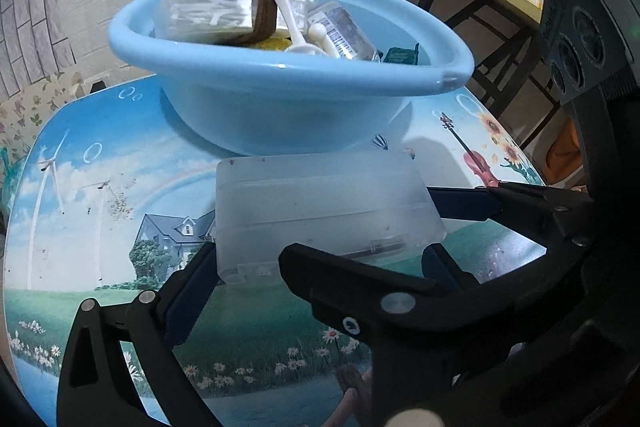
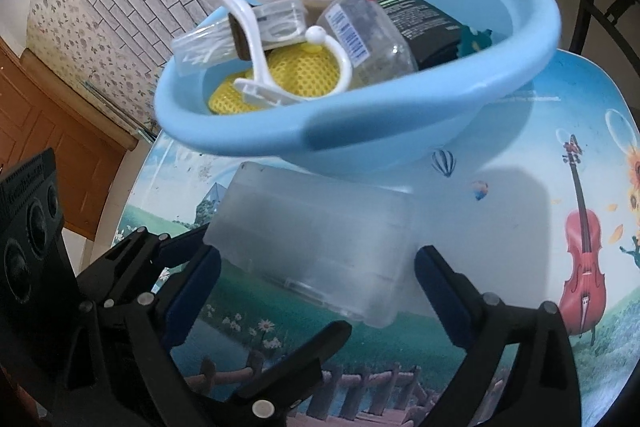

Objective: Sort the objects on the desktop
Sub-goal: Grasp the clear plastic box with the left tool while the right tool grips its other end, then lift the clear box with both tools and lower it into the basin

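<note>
Both the left gripper [image 1: 316, 267] and the right gripper [image 2: 316, 279] have black angular plastic fingers with dark blue pads, round silver rivets at the joints, and a ribbed black housing with round recesses.

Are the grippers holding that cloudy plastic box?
No. The frosted plastic box rests on the table; left gripper and right gripper straddle it, jaws open, holding nothing.

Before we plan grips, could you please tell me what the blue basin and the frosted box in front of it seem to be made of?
Blue basin: likely moulded plastic, smooth and glossy; highlights run along its rolled rim.
Frosted box: probably translucent plastic with a matte, cloudy finish; the tabletop print shows only dimly through it, and its seams look moulded.
</note>
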The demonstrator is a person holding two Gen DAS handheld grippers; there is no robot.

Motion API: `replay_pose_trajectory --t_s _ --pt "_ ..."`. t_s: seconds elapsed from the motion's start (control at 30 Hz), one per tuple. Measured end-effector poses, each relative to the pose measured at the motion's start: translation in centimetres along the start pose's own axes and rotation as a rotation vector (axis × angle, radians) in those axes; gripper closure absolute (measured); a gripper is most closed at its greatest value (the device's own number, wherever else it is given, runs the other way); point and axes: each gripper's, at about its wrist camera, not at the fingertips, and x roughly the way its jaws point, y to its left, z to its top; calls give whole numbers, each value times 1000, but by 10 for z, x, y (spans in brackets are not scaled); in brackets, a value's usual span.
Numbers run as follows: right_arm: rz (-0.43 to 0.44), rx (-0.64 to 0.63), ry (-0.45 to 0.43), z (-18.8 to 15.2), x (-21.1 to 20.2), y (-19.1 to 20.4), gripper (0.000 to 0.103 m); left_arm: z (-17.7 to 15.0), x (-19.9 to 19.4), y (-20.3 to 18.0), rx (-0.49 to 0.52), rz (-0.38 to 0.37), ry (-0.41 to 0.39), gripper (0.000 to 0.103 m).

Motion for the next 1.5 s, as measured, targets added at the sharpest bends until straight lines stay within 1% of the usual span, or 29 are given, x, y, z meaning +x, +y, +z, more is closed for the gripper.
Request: replay_pose_trajectory --t_s 0.2,0.37,0.47,0.63,0.7,0.87,1.07,1.23,1.33,1.5 --pt "-6 -30 -36 -1 -14 11 3 0 -21 -4 16 13 -43 3" --pt "1 -65 -73 -6 -31 24 3 -3 -47 -10 53 54 -97 3" --pt "17 -77 -96 -9 -41 29 3 -5 -59 -11 56 66 -121 3" --pt "16 -103 -122 -13 -53 39 3 -4 -67 -13 55 66 -131 3" --pt "18 -104 -124 -13 -57 41 3 -3 -72 -19 62 70 -145 3" --pt "5 -132 -164 -12 -75 51 3 1 -85 -23 74 73 -183 3" --pt "13 -149 -179 -10 -90 60 3 6 -99 -27 84 94 -198 2" --pt "26 -162 -200 -10 -102 63 3 8 -113 -31 103 119 -235 2" --pt "25 -175 -220 -6 -107 71 3 13 -117 -32 114 127 -244 2" --pt "31 -176 -243 1 -113 71 3 21 -120 -35 128 136 -265 2"
